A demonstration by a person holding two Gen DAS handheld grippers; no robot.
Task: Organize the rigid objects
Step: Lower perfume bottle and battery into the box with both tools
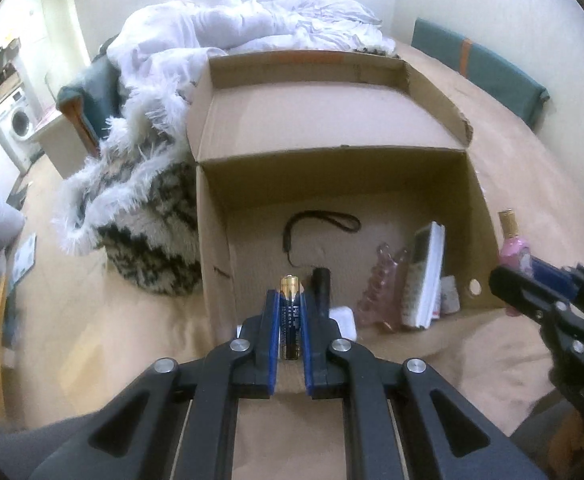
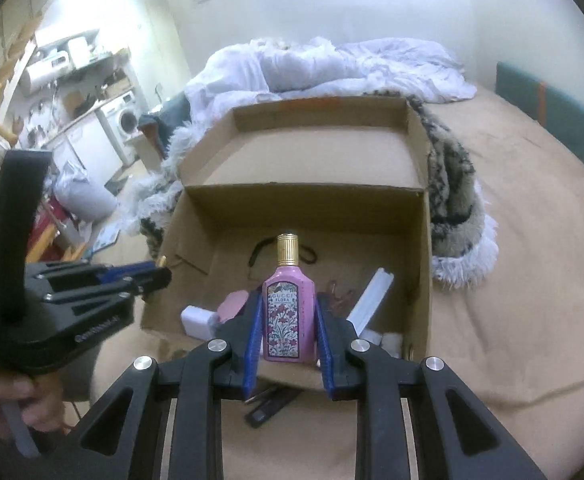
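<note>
My left gripper [image 1: 290,300] clamps a battery [image 1: 290,316], my right gripper [image 2: 288,320] a perfume bottle [image 2: 289,312]; I'd lower both upright into the cardboard box [image 1: 411,184], clear of its contents.

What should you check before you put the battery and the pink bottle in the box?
1. Battery clamped in the left hand-held gripper: ok.
2. Pink perfume bottle clamped upright in the right hand-held gripper: ok.
3. Cardboard box open on top: ok.
4. Bare floor left in the near compartment, beside the black strap: ok.
5. Far compartment has nothing in it: ok.
6. Grip firm enough for the move: cannot tell.
</note>
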